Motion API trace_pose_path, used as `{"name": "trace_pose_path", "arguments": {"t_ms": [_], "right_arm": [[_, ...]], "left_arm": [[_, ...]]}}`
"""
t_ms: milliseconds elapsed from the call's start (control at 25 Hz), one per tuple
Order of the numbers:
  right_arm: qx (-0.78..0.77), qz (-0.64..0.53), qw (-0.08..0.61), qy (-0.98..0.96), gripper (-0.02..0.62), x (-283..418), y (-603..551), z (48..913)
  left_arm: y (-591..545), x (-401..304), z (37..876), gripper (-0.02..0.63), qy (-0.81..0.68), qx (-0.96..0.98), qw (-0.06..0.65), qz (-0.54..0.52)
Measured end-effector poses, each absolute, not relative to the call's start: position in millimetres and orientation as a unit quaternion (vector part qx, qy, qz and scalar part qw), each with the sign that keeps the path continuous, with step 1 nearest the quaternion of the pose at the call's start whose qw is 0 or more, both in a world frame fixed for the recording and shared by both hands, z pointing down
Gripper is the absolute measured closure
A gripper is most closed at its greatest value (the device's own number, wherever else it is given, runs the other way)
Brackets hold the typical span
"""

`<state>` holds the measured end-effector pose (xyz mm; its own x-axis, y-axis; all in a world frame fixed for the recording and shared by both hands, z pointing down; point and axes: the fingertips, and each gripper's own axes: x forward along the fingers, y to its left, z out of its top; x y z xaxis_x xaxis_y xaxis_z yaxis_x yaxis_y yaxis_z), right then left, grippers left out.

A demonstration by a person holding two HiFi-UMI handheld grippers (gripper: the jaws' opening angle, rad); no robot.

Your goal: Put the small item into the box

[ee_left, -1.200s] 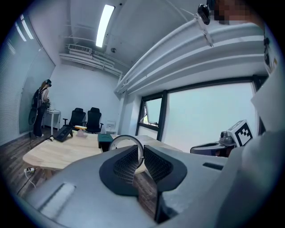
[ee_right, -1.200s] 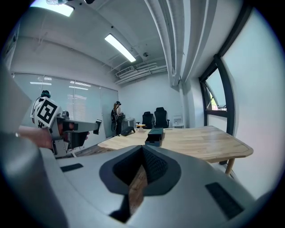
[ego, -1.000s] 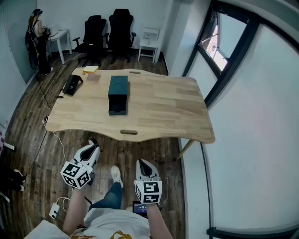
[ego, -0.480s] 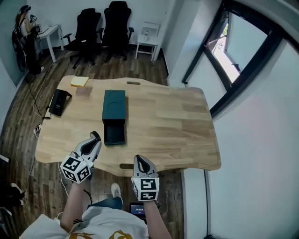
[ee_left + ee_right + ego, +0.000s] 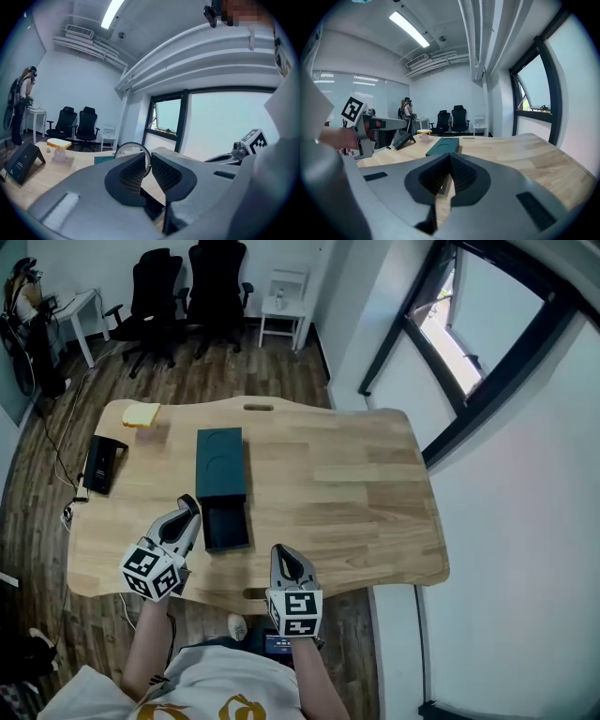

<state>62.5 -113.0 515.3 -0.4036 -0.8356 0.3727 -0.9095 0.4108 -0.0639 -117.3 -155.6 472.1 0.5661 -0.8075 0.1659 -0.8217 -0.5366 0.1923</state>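
A dark green box [image 5: 220, 463] lies on the wooden table [image 5: 337, 474], its drawer [image 5: 226, 526] pulled out toward me. My left gripper [image 5: 191, 505] hovers just left of the drawer. In the left gripper view it [image 5: 147, 161] is shut on a thin ring [image 5: 134, 146] that stands up between the pads. My right gripper [image 5: 279, 552] sits over the table's near edge, right of the drawer, shut with nothing in it [image 5: 449, 168]. The box [image 5: 443, 146] lies ahead of it.
A black stand [image 5: 97, 463], a yellow sponge [image 5: 141, 413] and a small pale ball [image 5: 60, 154] sit at the table's far left. Office chairs [image 5: 187, 287] and a white side table [image 5: 281, 301] stand beyond. A window wall [image 5: 487, 427] runs along the right.
The view has closed in on the table. Both grippers, which were over the floor short of it, now reach its near edge, the left one beside the open drawer.
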Motion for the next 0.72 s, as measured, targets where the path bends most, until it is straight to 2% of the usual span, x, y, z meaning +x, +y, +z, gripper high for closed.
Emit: {"name": "trace_pose_path", "arguments": {"t_ms": [720], "right_arm": [[0.508, 0.124, 0.125, -0.843, 0.591, 45, -146, 516]], "left_arm": [[-179, -130, 475, 0.563, -0.486, 0.865, 0.115, 0.043]]}}
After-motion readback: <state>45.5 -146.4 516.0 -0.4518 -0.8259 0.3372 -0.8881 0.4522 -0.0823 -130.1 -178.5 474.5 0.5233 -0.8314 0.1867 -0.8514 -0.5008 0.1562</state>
